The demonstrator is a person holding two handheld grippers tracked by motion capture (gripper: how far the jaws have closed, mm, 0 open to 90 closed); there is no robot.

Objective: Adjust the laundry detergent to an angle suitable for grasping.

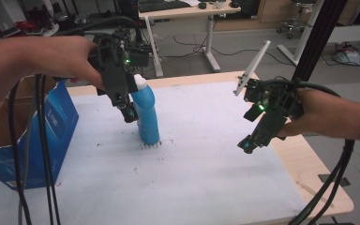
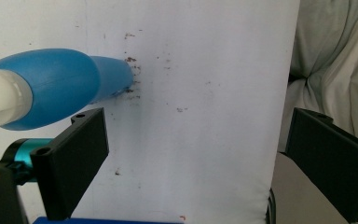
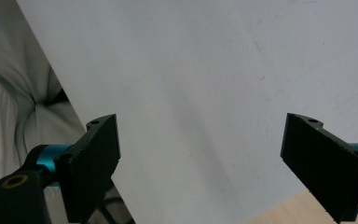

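From the high view, the tall blue plastic bottle with a white cap (image 1: 146, 112) stands upright on the white sheet covering the table (image 1: 206, 178), left of centre, with dark specks scattered at its base. The left gripper (image 1: 129, 112) hangs pointing down just beside the bottle's left flank, close against it, though whether it touches cannot be told from here. Further left sits the open blue cardboard box (image 1: 56, 126), and over on the right the right gripper (image 1: 248, 144) hovers above the sheet, well apart from the bottle. Now the left gripper view: the left gripper (image 2: 196, 154) has its jaws spread wide with bare sheet between them, and the bottle (image 2: 60, 91) lies outside the left-hand jaw, not between the two, something the high view leaves unclear. Over to the right gripper view: the right gripper (image 3: 200, 163) has its jaws wide too, nothing held, plain white sheet beneath and a strip of the wooden table edge (image 3: 279, 212) at the bottom.
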